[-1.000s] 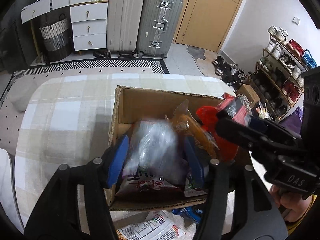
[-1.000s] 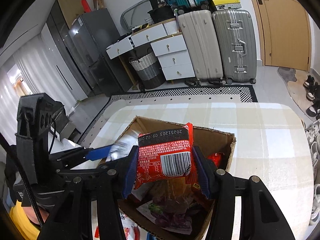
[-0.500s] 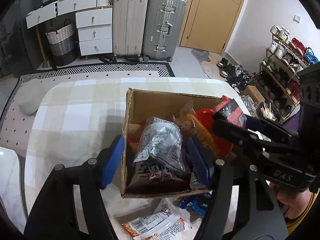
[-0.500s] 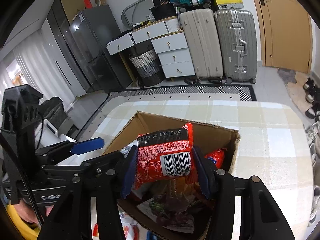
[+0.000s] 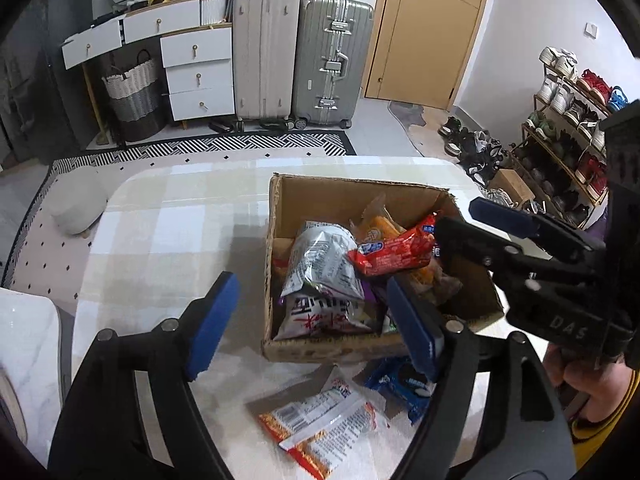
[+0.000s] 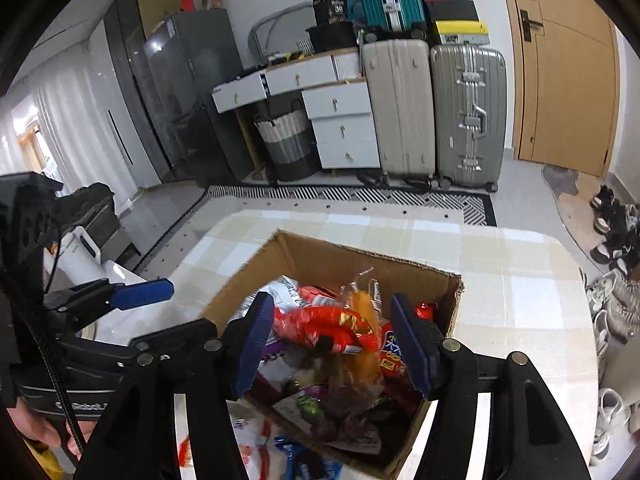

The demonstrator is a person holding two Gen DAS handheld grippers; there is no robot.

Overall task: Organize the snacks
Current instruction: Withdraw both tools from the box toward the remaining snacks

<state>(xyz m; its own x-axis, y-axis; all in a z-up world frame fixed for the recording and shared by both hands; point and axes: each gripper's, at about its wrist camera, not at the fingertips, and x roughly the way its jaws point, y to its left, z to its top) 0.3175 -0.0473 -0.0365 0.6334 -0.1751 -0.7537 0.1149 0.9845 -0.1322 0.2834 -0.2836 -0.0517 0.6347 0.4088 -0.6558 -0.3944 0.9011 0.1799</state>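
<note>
Brown cardboard box (image 5: 352, 196) sitting on the checked surface (image 5: 168, 216), just ahead of both grippers and stuffed with snack packs. Left gripper (image 5: 310, 320) spread wide with nothing between the blue pads (image 5: 212, 320); near-left corner of the box showing in the gap, right pad over the near right part of the box. Right gripper (image 6: 334, 340) also open and empty, hovering over the box opening, pads either side of the pile but gripping none of it.

Red snack pack (image 5: 394, 250) lying loose on top of the heap, straight ahead of the right gripper and a bit blurred in its own view (image 6: 320, 326). Silver foil pack (image 5: 324, 260) just left of it, resting on a white pack with red lettering (image 5: 324, 316) at the near wall of the box. Orange pack (image 6: 362, 328) poking up behind the red one.

Outside the box, close under the left gripper: a white-and-orange pack (image 5: 320, 424) flat on the surface, and a blue cookie pack (image 5: 400, 380) partly hidden by the right finger, touching or nearly touching the box wall, can't tell which.

Background stuff beyond the surface: two suitcases (image 5: 304, 52), white drawers (image 5: 196, 68), woven basket (image 5: 132, 96), wooden door (image 5: 432, 28), shoe rack (image 5: 568, 128) off to the right.
</note>
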